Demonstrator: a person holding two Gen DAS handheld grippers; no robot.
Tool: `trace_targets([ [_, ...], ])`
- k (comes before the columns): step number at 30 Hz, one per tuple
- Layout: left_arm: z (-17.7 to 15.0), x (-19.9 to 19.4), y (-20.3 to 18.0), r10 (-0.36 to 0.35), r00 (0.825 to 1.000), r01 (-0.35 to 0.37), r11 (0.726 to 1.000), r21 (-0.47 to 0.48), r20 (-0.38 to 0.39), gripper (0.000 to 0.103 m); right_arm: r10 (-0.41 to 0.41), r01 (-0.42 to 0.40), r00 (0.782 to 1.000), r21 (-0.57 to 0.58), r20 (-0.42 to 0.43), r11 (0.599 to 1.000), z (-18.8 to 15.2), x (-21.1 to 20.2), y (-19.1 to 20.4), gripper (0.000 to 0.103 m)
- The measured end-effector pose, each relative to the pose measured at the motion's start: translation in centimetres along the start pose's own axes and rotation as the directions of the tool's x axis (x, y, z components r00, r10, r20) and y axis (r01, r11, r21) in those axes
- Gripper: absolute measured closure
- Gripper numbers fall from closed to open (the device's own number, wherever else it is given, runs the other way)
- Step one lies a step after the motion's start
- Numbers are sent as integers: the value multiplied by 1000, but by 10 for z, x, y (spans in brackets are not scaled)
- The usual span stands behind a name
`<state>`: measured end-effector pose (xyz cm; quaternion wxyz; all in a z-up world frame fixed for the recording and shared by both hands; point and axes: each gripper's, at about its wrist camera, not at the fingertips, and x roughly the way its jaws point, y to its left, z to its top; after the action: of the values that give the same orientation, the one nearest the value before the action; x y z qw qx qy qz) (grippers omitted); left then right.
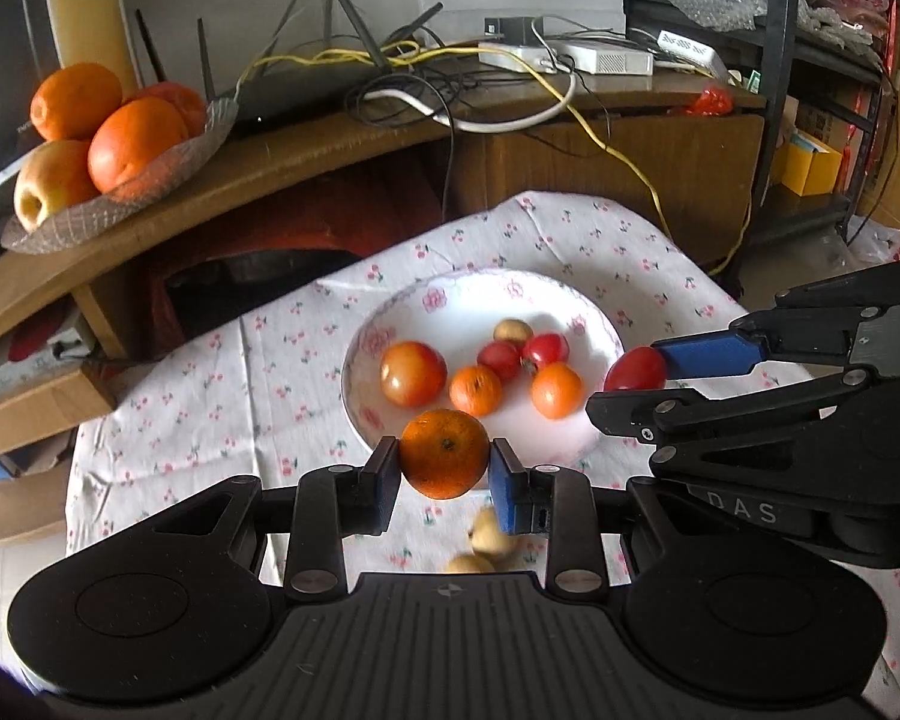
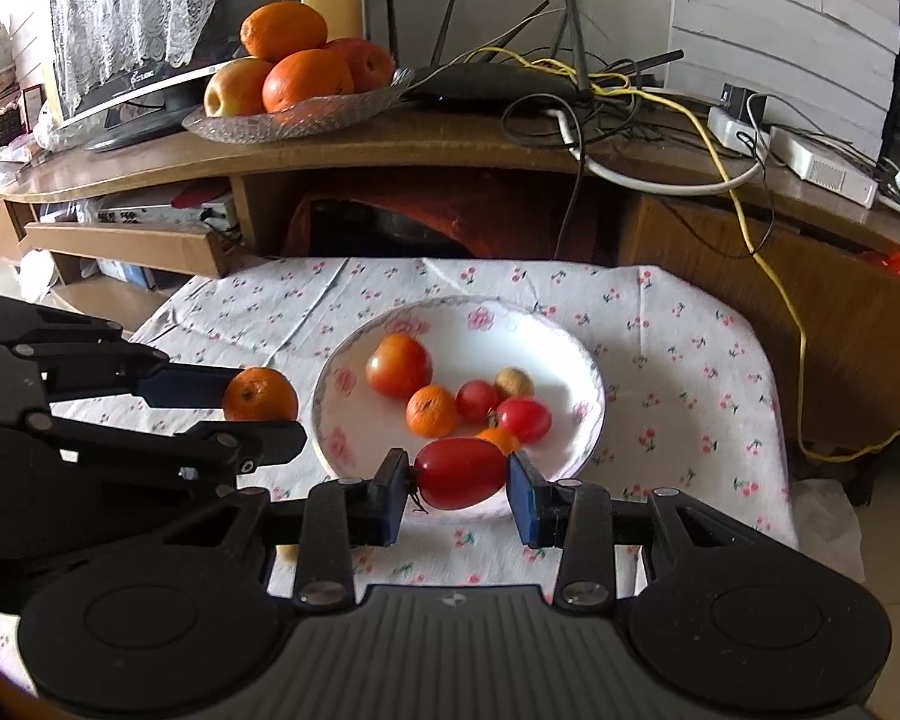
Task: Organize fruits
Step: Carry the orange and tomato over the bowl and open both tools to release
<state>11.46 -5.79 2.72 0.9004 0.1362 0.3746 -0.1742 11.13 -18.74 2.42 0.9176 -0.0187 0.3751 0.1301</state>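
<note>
Left wrist view: left gripper (image 1: pixel 444 471) pinching a small orange mandarin (image 1: pixel 444 453) across its middle, blue pads flat on opposite sides, held just above the near rim of the white floral bowl (image 1: pixel 594 324). Firm enough under that grip, to judge by its unsquashed outline, but likely loose-skinned and light, so best taken at the widest girth with modest pressure. Bowl resting on the cherry-print cloth (image 1: pixel 210 372), already holding a large tomato (image 1: pixel 413 373), two small mandarins, two small red fruits and one pale brown fruit. Blurred pale fruits (image 1: pixel 487 534) lying on the cloth below the pads, not yet gathered. Right gripper (image 1: pixel 633 387) entering from the right, clamped on an oblong red tomato (image 1: pixel 635 367) at the bowl's right edge. Right wrist view: same oblong tomato (image 2: pixel 461 473) pinched end to end, stem toward the left pad, over the bowl's near rim (image 2: pixel 591 372). Smooth, glossy skin, probably slippery and easily bruised; a hold on the ends likely less secure than one across the belly, hence gentle squeeze and low release advised. Left gripper (image 2: pixel 261 420) visible at left with its mandarin (image 2: pixel 260 393) beside the bowl. Glass dish of big oranges and an apple (image 2: pixel 294 114) well apart on the wooden shelf behind.
</note>
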Motion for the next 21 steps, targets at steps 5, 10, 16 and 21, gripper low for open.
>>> trace_targets([
  [5, 9, 17, 2, 4, 1000, -4, 1000, -3, -5, 65, -5, 5, 1000, 11, -5, 1000, 7, 16, -9, 66],
  [10, 15, 34, 5, 6, 1000, -6, 1000, -7, -13, 65, -14, 14, 1000, 18, -12, 1000, 12, 32, -17, 66],
  [16, 18, 53, 8, 4, 999, -4, 1000, -18, -35, 65, -13, 14, 999, 30, -31, 999, 14, 53, -25, 66],
  [21, 19, 66, 10, 3, 999, -4, 1000, -29, -51, 65, -27, 28, 999, 29, -41, 999, 13, 66, -30, 66],
])
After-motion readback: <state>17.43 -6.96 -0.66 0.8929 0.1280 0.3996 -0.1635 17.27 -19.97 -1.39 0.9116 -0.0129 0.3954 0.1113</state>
